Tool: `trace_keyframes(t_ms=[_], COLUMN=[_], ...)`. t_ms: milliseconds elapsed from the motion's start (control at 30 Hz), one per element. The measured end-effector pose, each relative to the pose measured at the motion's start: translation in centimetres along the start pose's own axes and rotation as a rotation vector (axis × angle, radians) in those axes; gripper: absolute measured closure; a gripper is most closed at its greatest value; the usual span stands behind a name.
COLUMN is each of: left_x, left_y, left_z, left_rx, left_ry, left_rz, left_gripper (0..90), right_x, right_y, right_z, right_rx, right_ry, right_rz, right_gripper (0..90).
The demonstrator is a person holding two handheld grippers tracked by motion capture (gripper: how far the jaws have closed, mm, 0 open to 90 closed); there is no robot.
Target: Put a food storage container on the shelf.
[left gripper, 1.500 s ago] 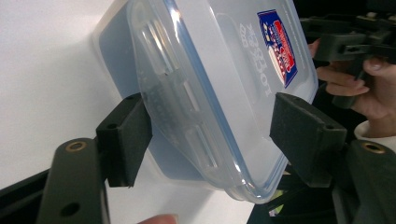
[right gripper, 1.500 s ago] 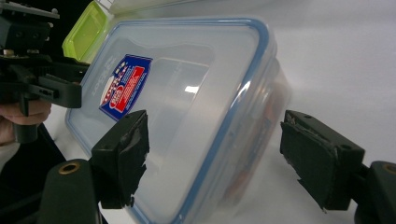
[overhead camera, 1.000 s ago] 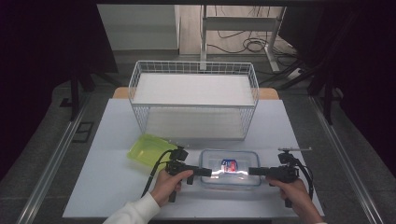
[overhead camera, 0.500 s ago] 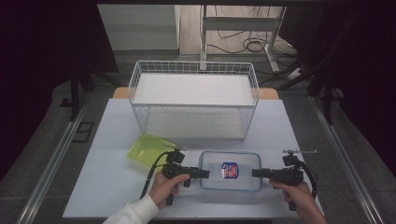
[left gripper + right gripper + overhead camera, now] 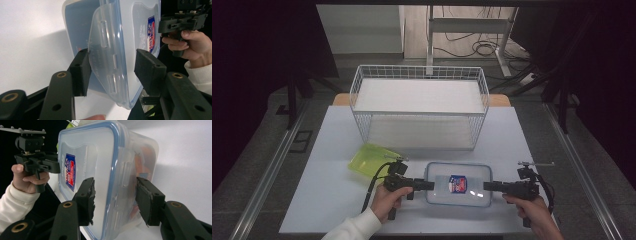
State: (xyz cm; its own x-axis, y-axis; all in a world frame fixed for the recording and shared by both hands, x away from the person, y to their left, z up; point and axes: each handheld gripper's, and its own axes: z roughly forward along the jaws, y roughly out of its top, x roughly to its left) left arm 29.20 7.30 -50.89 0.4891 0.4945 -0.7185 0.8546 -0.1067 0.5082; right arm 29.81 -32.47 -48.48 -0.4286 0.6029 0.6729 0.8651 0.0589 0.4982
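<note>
The clear plastic food container [image 5: 458, 184] with a blue-rimmed lid lay on the white table [image 5: 327, 200] between the two sets of fingers, its short ends facing them. What was inside could not be made out: through the frosted wall in the right gripper view only an orange-red blur showed. The label [image 5: 457, 183] on the lid was too small to read.

On the left, a yellow-green lid or tray [image 5: 371, 160] lay just behind the left gripper [image 5: 430, 185], partly covered by the gripper's body and cable. The left gripper's fingers [image 5: 80, 71] were half spread around the container's near end. In the left gripper view one finger touched the hanging latch flap [image 5: 106, 57], while the other stood beside the lid's top; whether it touched was hard to tell. The lower corner of the container was cut off behind the fingers.

On the right, the right gripper [image 5: 486, 186] straddled the opposite end, with one finger over the lid and the other beside the side wall. A narrow gap showed at each, so no firm pinch was visible.

Compared with a second earlier, both sets of fingers had just been closing in on the container's ends, with the container between them. The container looked squarer to the table edge. The wire basket [image 5: 419, 107] beyond stood as before.
</note>
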Motion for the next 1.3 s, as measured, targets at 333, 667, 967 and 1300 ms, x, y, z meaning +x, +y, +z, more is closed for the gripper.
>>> trace_keyframes(t_ms=[333, 667, 967, 1300], left_x=[-0.4, -0.7, -1.7, -2.6], left_y=[-0.2, -0.1, 0.9, 2.2], left_z=[-0.4, -0.9, -3.1, -6.4], left_rx=[-0.011, -0.011, -0.045, -0.086], left_ry=[0.017, 0.012, 0.012, 0.036], left_rz=[-0.024, -0.007, 0.019, 0.047], left_gripper=[50.5, 50.9, 52.1, 52.1], right_x=[0.6, 1.2, 2.7, 5.6], right_y=[0.1, 0.2, 1.0, 3.5], right_z=[0.1, -0.1, -0.4, 0.2], right_rx=[-0.016, -0.024, -0.054, -0.069], right_ry=[-0.013, -0.018, 0.002, 0.015], right_rz=[-0.009, -0.026, -0.058, -0.121], right_gripper=[52.0, 52.1, 52.1, 52.0])
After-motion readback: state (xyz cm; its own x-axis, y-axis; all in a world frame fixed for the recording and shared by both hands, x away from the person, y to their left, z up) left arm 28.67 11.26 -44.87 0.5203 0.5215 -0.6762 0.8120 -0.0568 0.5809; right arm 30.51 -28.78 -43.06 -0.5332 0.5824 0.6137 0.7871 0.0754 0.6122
